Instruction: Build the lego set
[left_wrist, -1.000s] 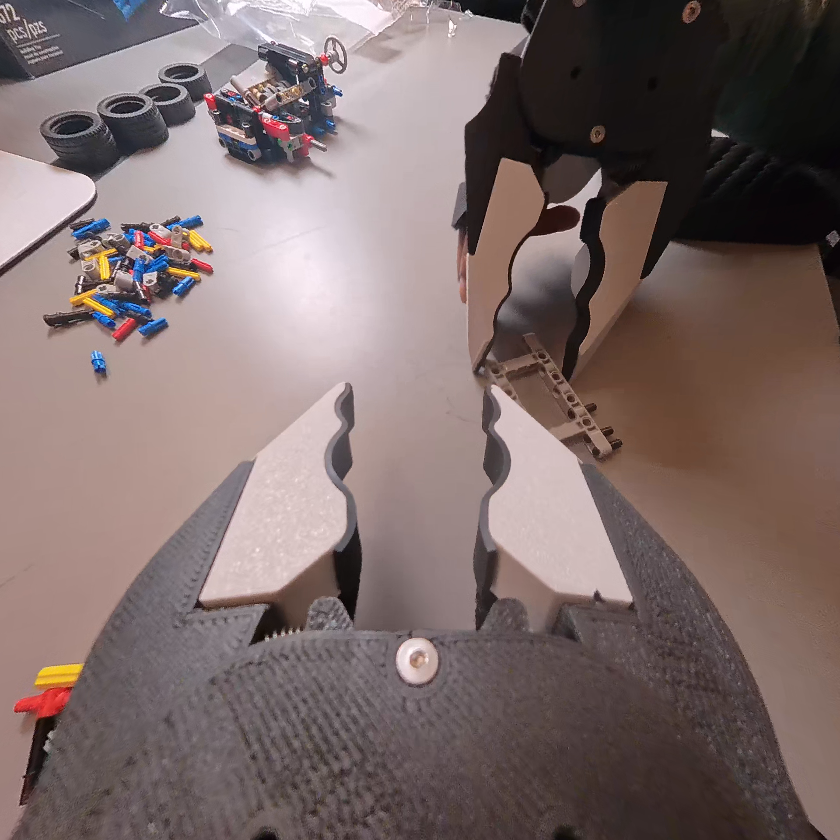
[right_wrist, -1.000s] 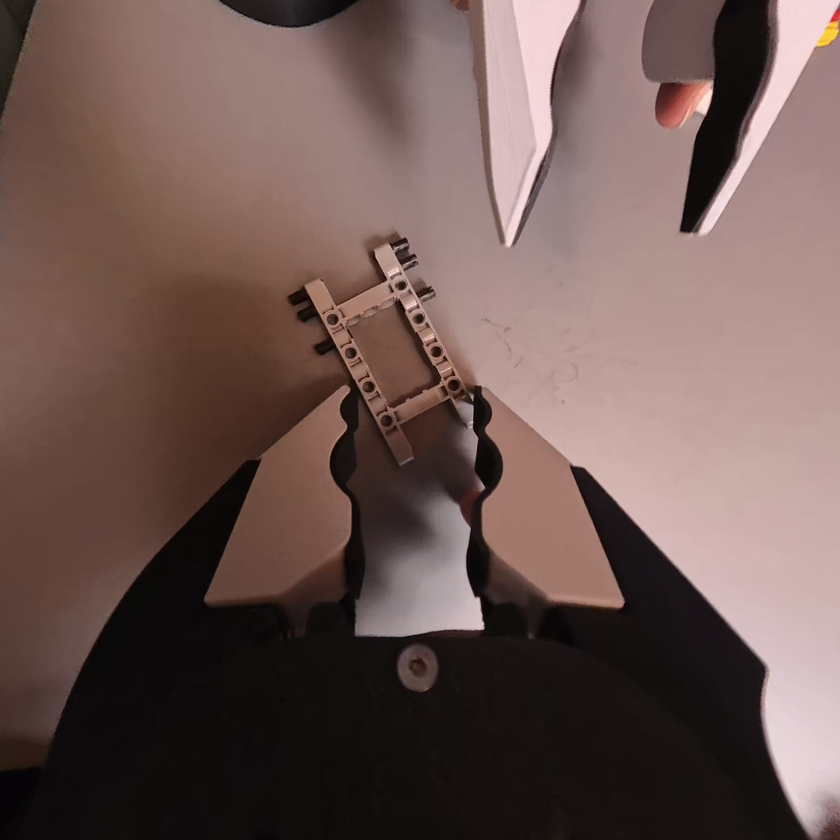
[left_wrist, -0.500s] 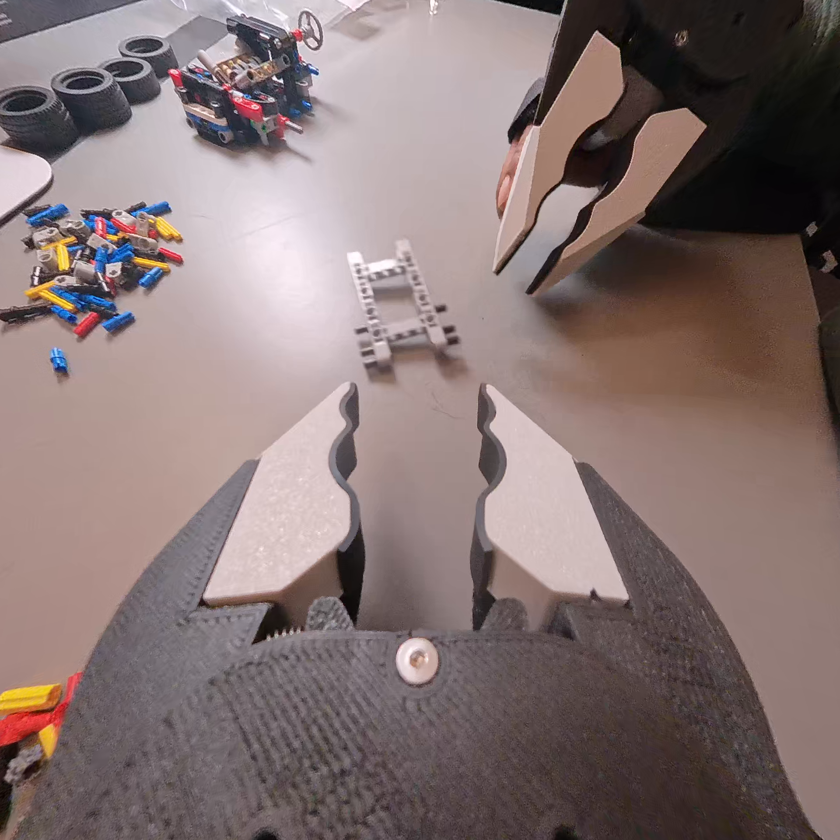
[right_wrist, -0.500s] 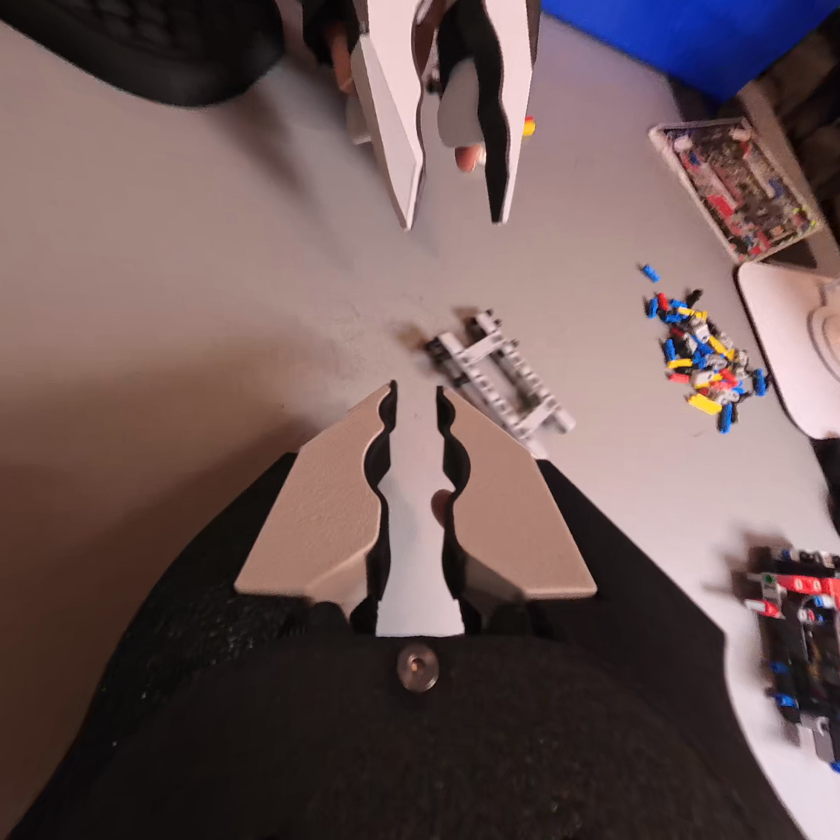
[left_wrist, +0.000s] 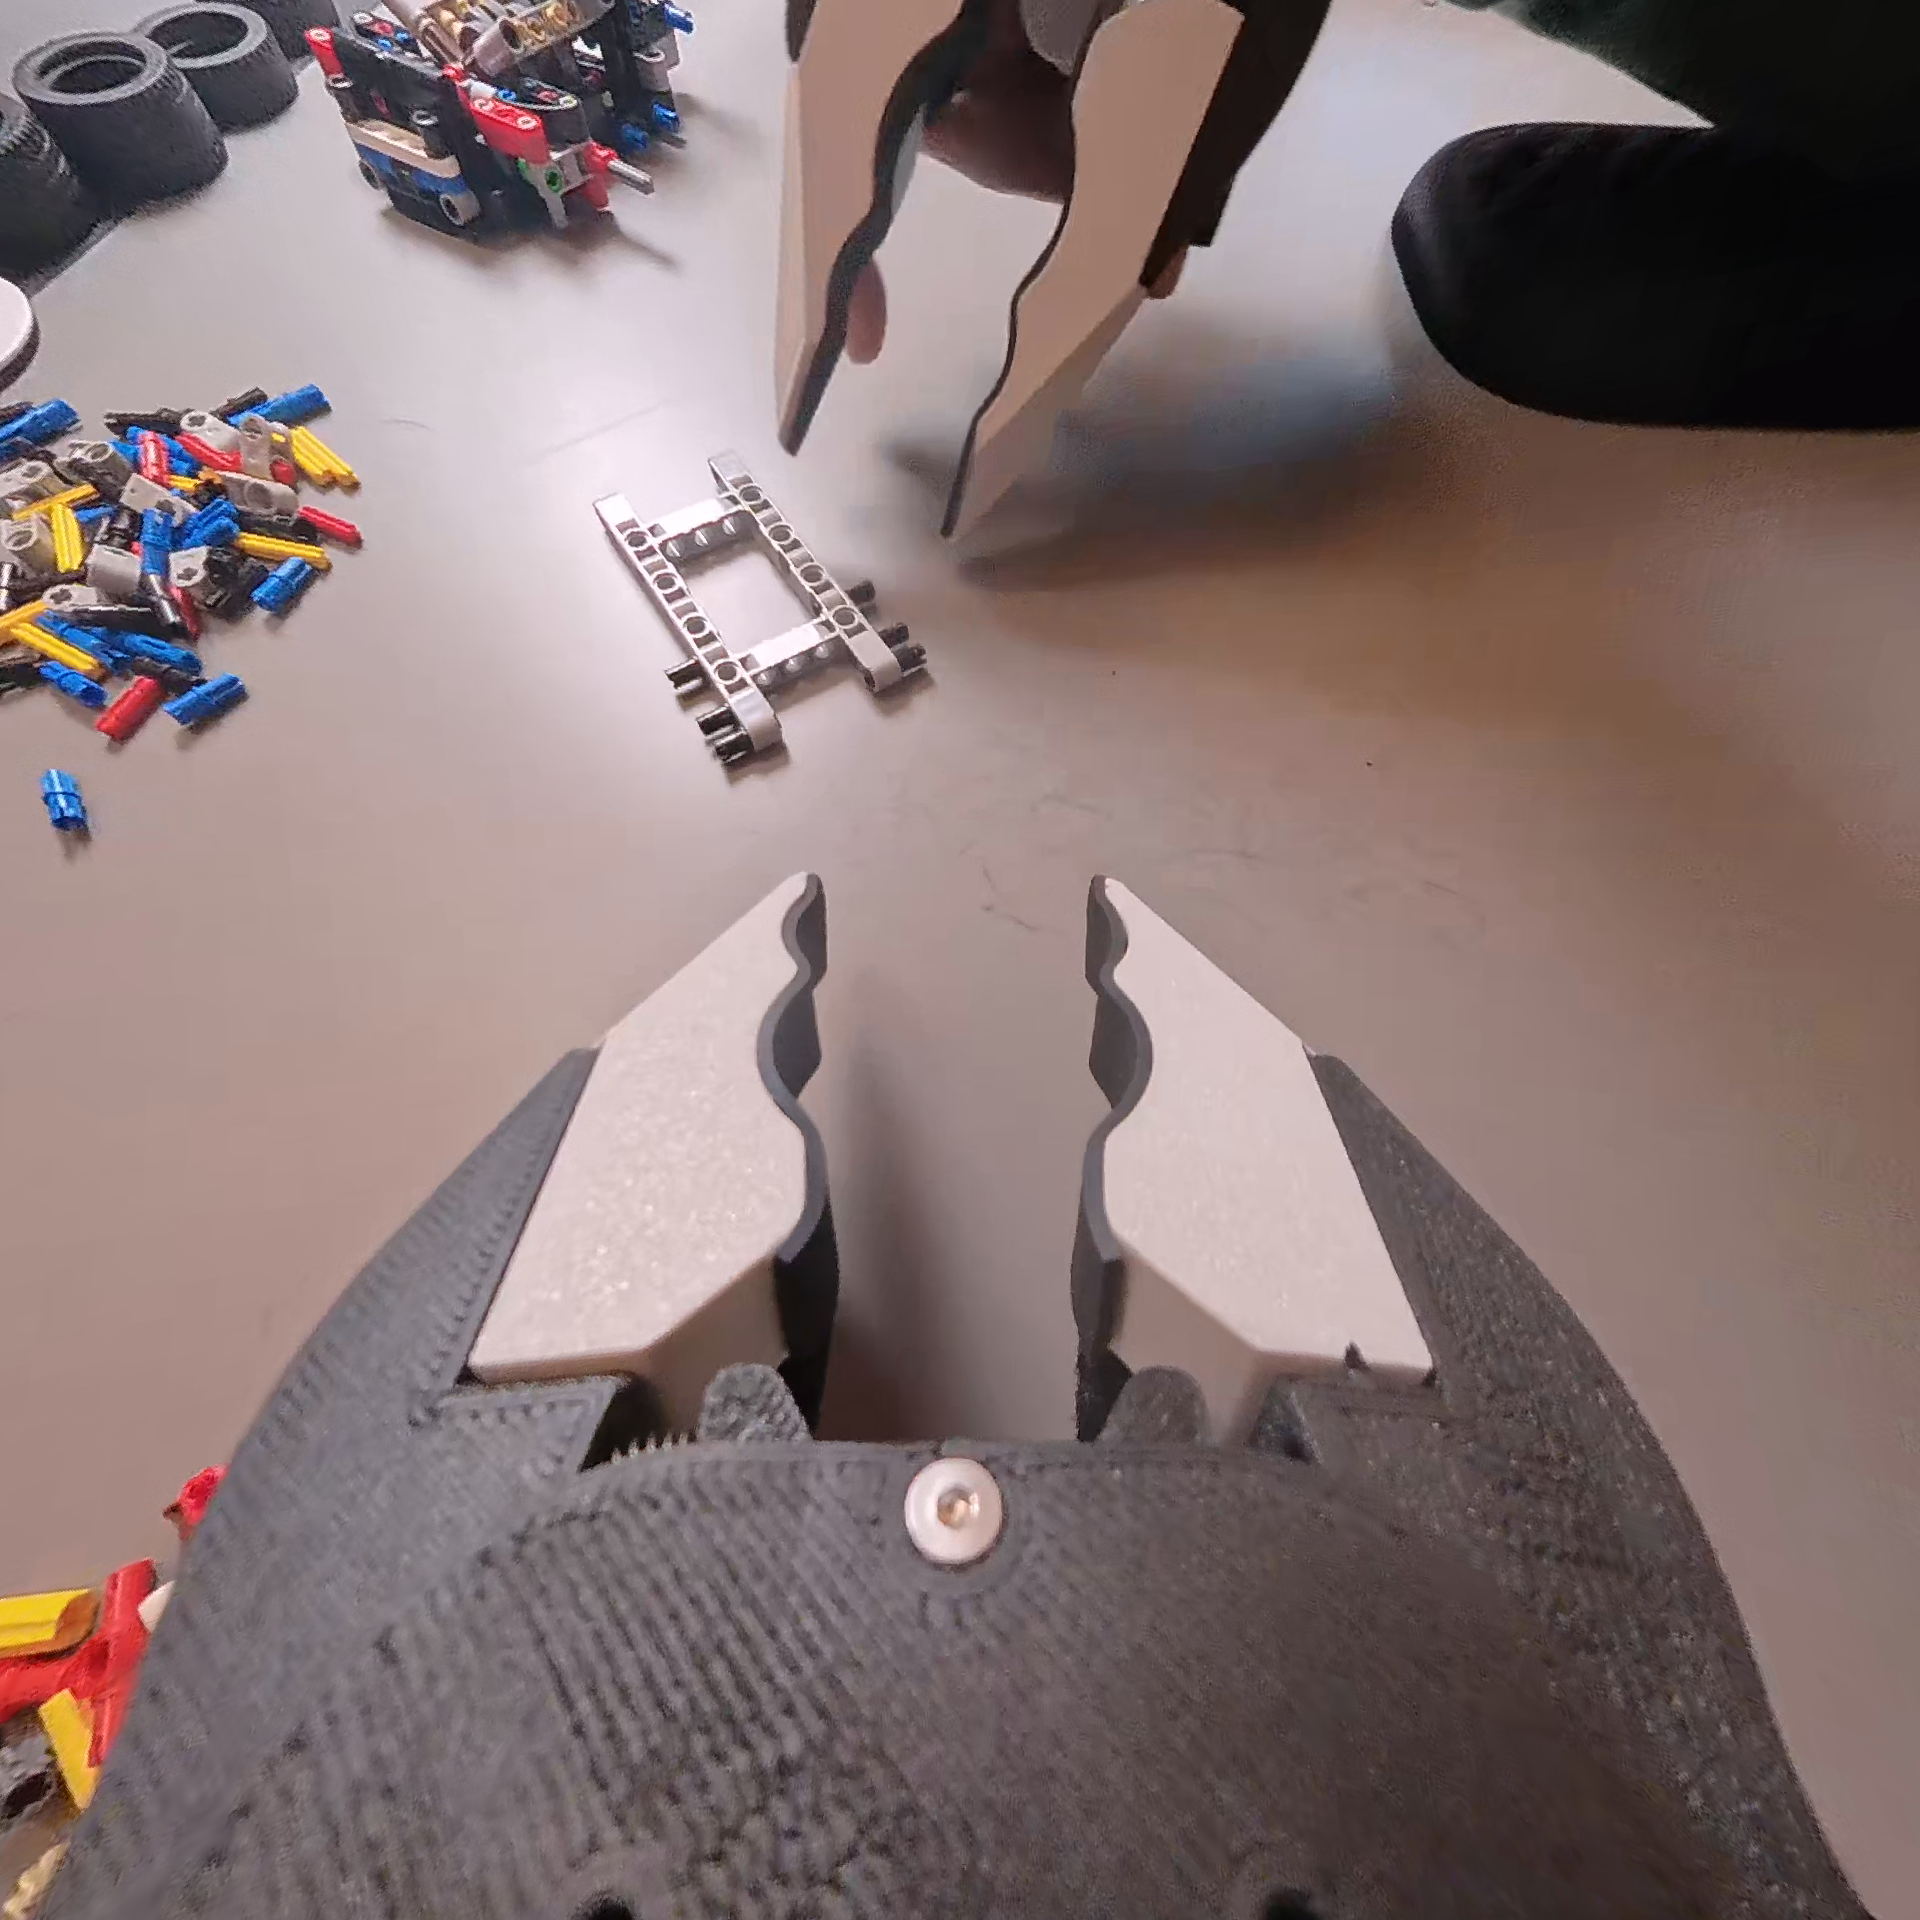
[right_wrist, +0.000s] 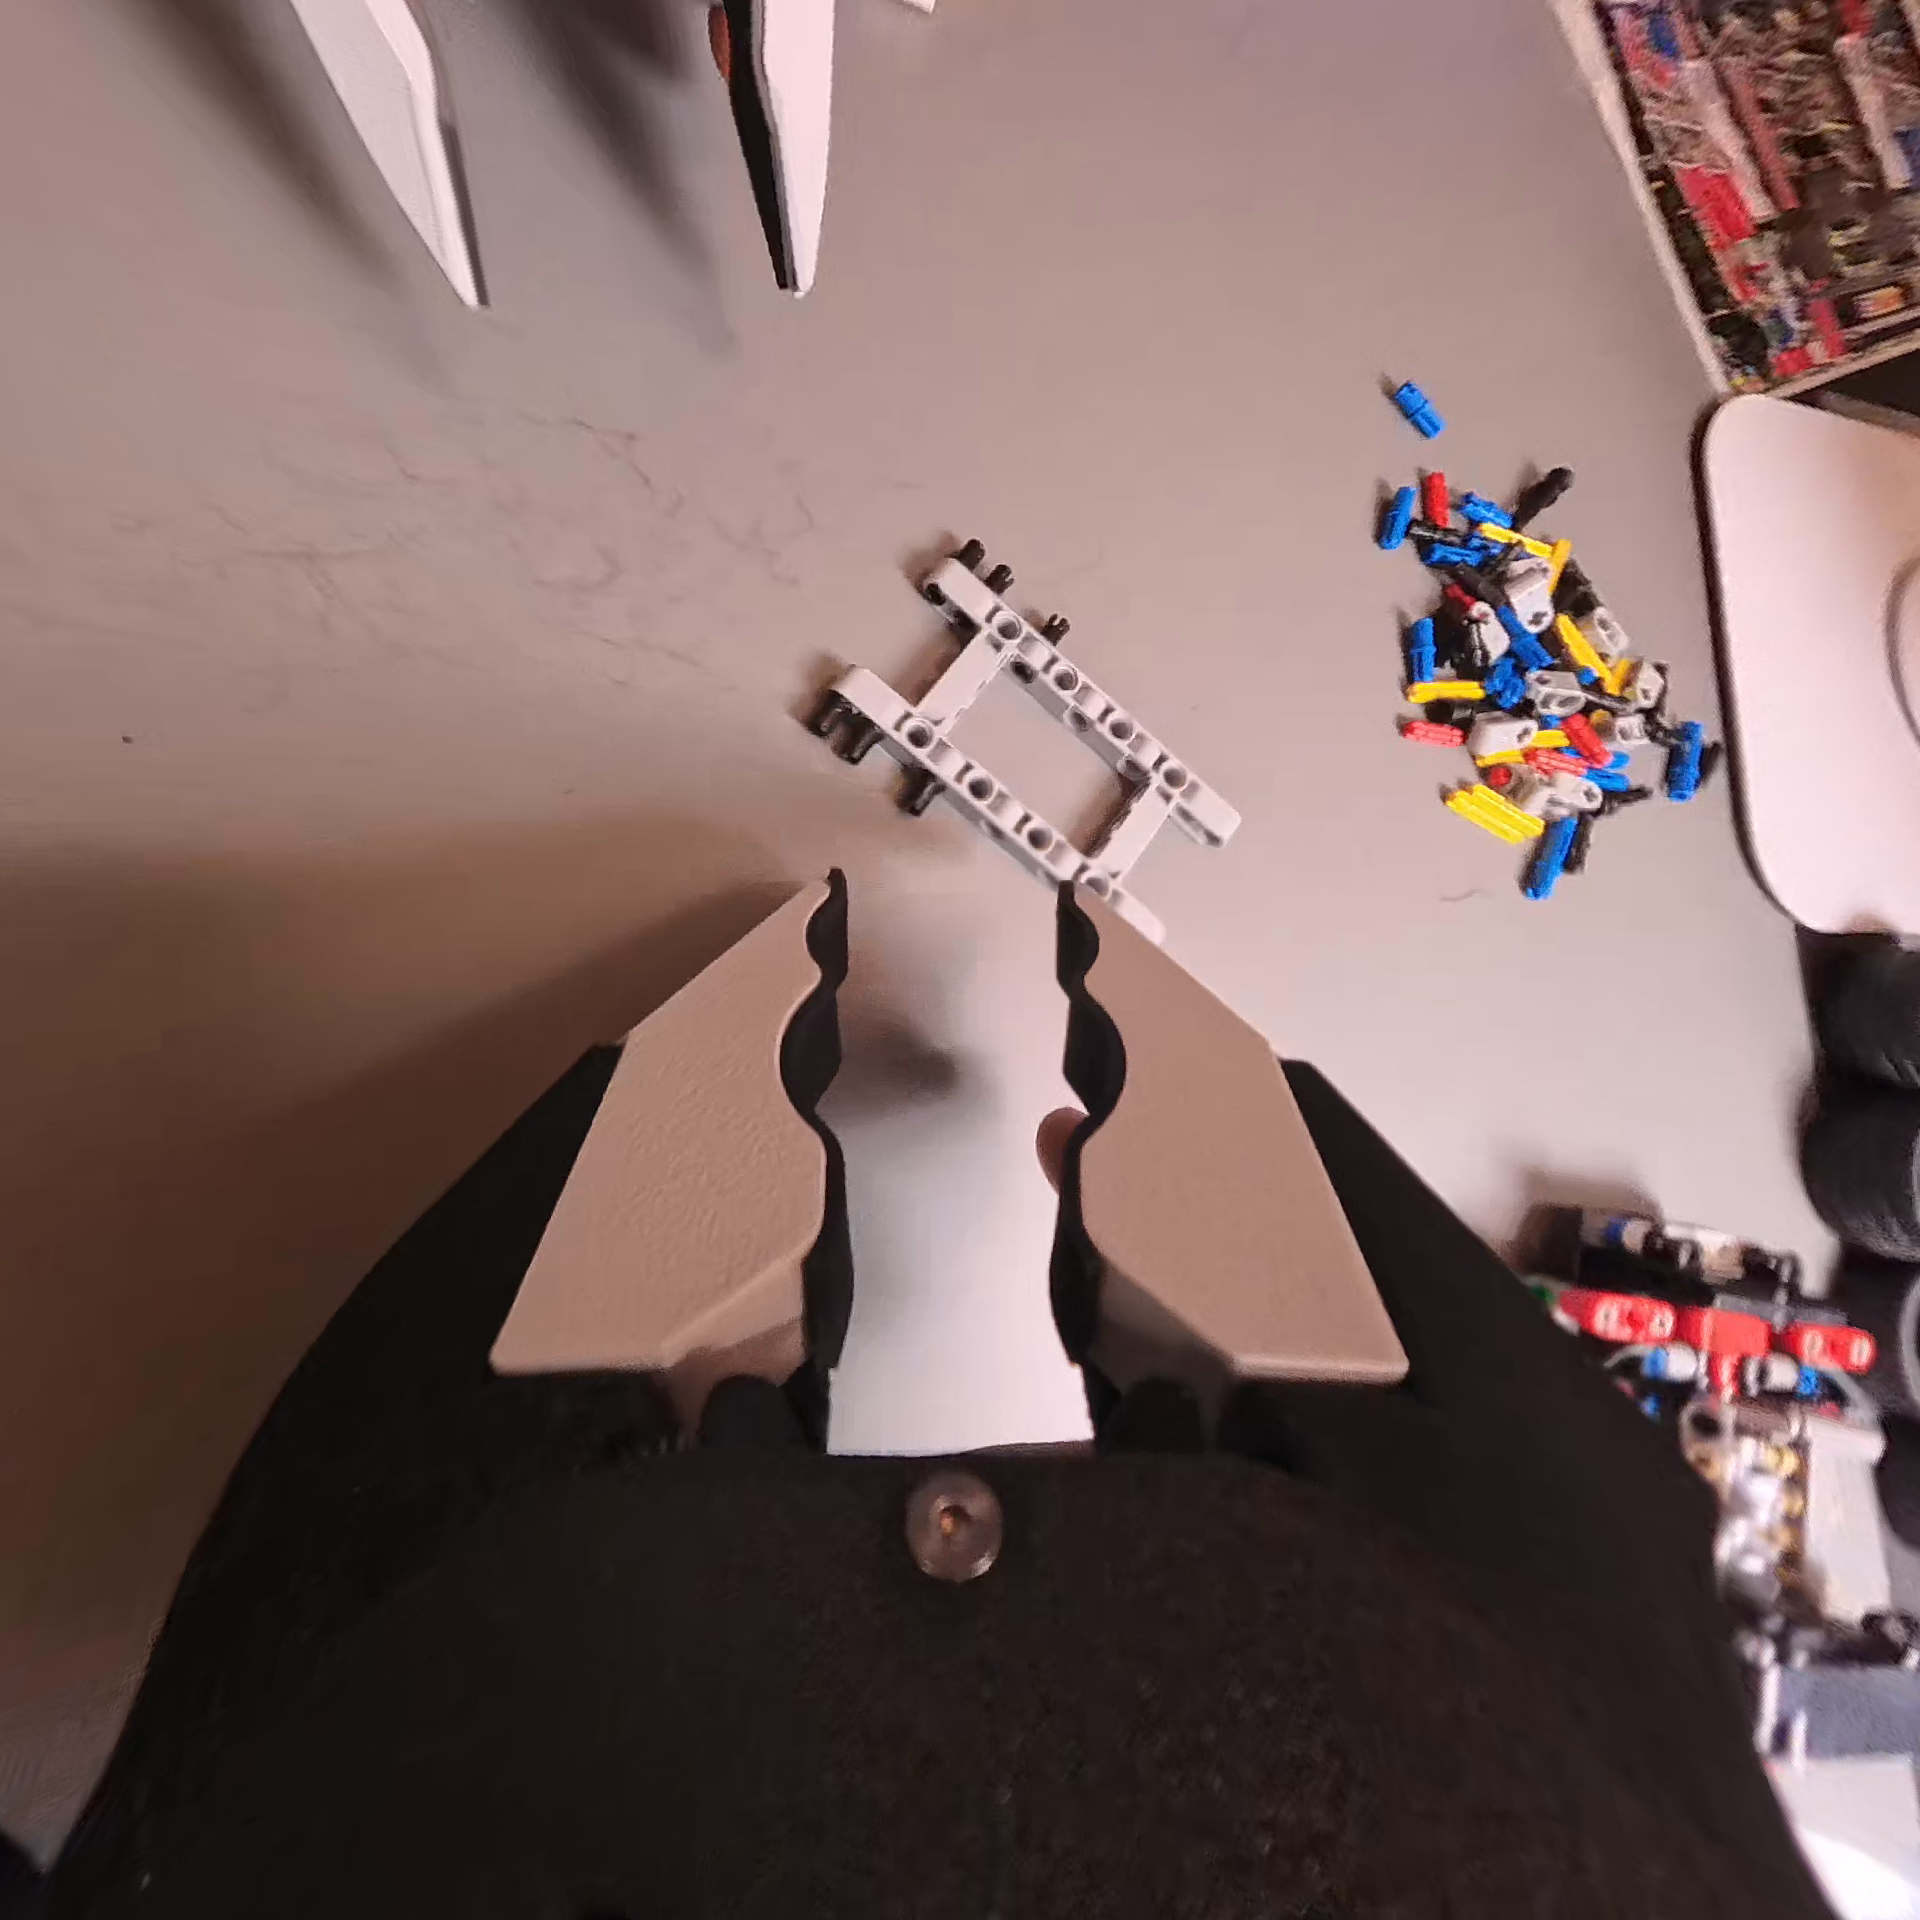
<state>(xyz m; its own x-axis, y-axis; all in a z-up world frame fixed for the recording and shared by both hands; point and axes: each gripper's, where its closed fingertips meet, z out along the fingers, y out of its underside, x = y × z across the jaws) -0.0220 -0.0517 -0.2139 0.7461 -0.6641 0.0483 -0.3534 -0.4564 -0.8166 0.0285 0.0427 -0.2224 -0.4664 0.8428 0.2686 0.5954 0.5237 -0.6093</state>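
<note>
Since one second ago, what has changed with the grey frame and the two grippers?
The right gripper stood over the grey ladder-shaped frame with its fingertips at the frame's sides; it then lifted away, narrowed, and has reopened beside the frame. The frame lies free and flat on the table, turned to a new angle. The left gripper stays open and empty. The pile of small pins is undisturbed.

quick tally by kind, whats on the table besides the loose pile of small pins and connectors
grey ladder-shaped frame: 1
partly built vehicle: 1
black tyres: at least 3, the row is cut off at the edge
lone blue pin: 1
grippers: 2, left gripper and right gripper
total: at least 8
</note>
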